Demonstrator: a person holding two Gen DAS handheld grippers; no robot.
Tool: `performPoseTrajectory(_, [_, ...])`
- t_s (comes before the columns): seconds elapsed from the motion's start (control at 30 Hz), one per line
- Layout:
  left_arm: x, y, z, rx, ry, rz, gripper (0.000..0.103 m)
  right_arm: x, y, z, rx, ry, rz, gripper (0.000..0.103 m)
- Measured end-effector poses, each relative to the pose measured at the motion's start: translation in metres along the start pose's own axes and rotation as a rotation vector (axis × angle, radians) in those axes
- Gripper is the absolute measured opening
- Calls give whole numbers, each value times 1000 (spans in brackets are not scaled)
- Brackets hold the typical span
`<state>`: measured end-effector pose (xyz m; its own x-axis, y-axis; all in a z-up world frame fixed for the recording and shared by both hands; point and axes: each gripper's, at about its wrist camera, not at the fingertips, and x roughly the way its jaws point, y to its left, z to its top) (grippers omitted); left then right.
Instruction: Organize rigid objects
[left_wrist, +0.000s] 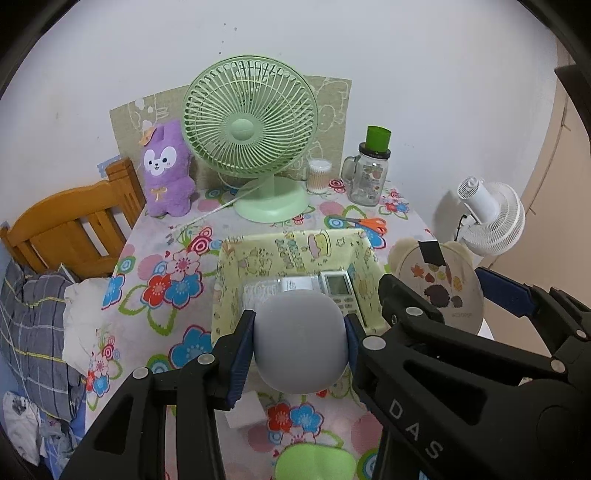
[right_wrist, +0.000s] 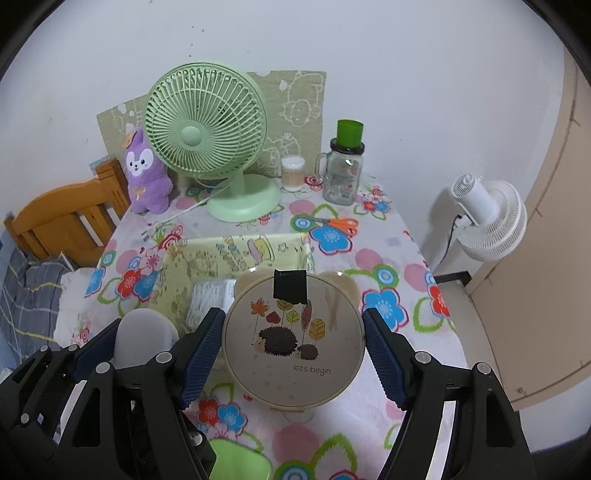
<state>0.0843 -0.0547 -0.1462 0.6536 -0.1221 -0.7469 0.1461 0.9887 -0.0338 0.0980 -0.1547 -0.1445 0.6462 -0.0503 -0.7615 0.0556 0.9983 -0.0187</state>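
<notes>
The grey rounded object (left_wrist: 301, 341) sits clamped between the blue pads of the left claw (left_wrist: 300, 345), held above the near edge of the yellow box (left_wrist: 229, 266) on the bench (left_wrist: 155, 236). Just right of the box's near right corner, the right claw (right_wrist: 295, 350) is clamped on the round cream mirror (right_wrist: 293, 345), its pads pressing both sides of the rim — the face shows hedgehogs, leaves and a patch of black tape. Inside the box lie a remote control (left_wrist: 338, 286) and a clear plastic packet (left_wrist: 258, 291). Beyond the box's far right corner lie orange-handled scissors (left_wrist: 369, 223); farther behind the box stands a green desk fan (left_wrist: 251, 133), with a purple plush toy (left_wrist: 166, 170) to the fan's left and a cotton-swab tub (left_wrist: 319, 173) and a glass mug jar (left_wrist: 367, 177) to its right. Left of the box, off the bench, a wooden bed frame (left_wrist: 66, 225) shows — and to the right, by the wall, a white fan (left_wrist: 491, 218).
</notes>
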Motion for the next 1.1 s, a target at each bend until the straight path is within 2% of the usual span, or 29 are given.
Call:
performPoseTrajectory(0.47, [36, 3, 25, -34, 35, 34, 49, 43, 1, 30, -36, 33, 42, 77])
performPoseTrajectory(0.77, [58, 7, 31, -50, 66, 45, 49, 68, 4, 38, -49, 62, 56, 77])
performPoseTrajectory(1.1, [83, 9, 32, -56, 114, 37, 49, 93, 0, 39, -39, 85, 34, 77])
